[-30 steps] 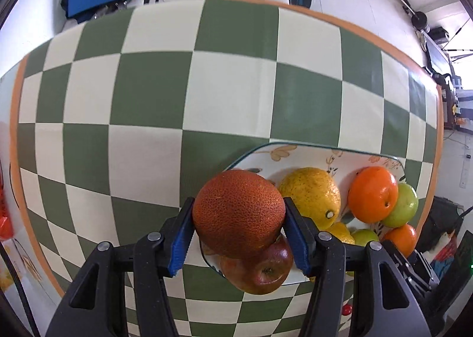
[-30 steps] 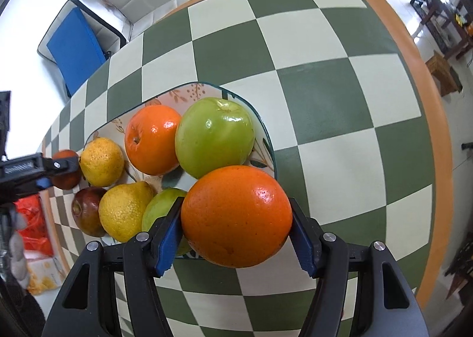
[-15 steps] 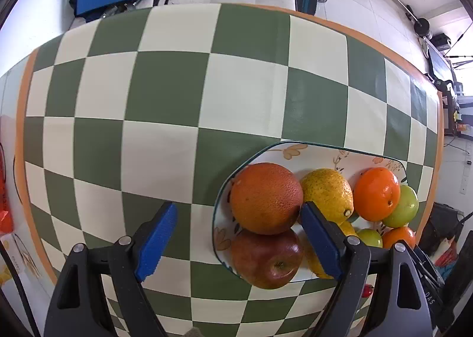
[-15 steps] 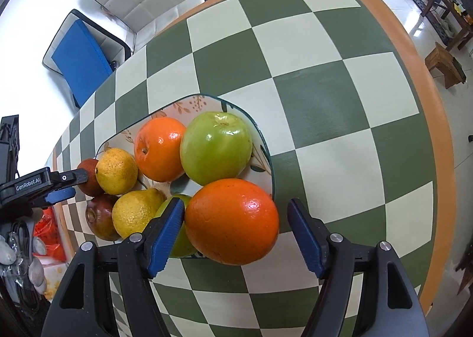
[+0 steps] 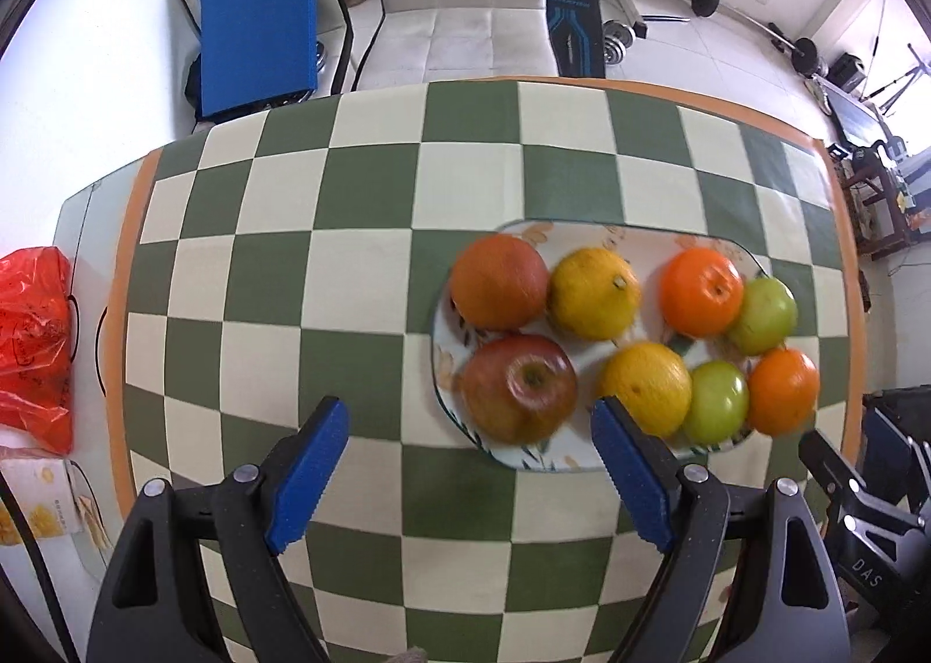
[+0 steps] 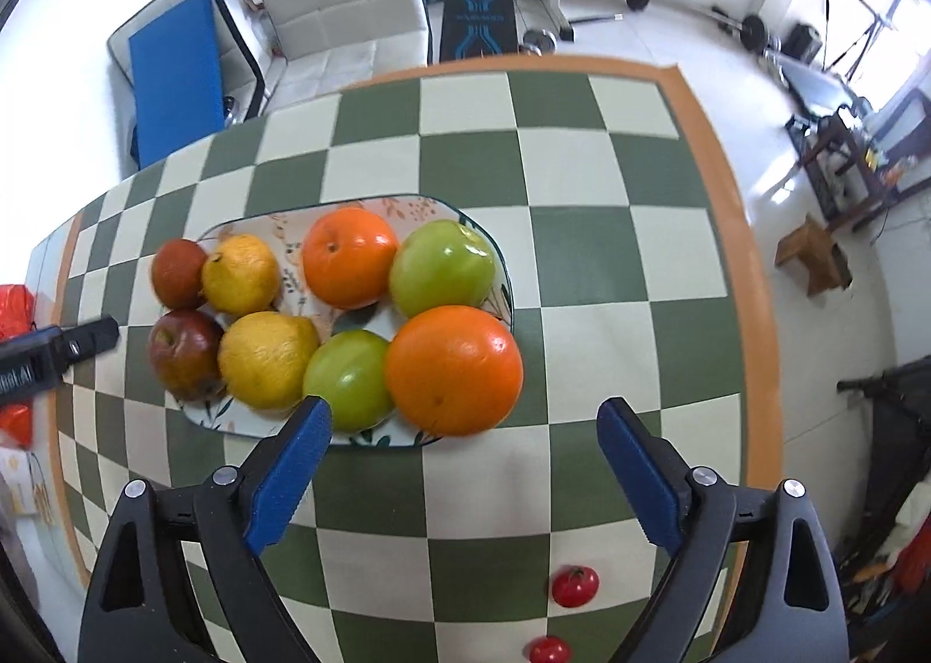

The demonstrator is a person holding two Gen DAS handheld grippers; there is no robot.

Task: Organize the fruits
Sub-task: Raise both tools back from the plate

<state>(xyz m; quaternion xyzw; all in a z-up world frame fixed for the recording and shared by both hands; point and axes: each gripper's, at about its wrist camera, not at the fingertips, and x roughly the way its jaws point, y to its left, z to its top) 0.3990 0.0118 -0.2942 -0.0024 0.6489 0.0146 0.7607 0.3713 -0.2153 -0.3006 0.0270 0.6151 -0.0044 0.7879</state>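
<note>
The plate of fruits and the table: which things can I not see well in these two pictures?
- Plate near rim: right wrist view, hidden by the front fruit row and the left finger.
- Lower red tomato: right wrist view, cut by the bottom edge.
- Red apple: left wrist view, blurred.
- Box print: left wrist view, too small.

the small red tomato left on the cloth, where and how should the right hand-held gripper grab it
Grip the tomato across its round middle, coming straight down from above with the right hand-held gripper open. It sits alone on the tablecloth, stem up, so both sides are free for the fingers.
</note>
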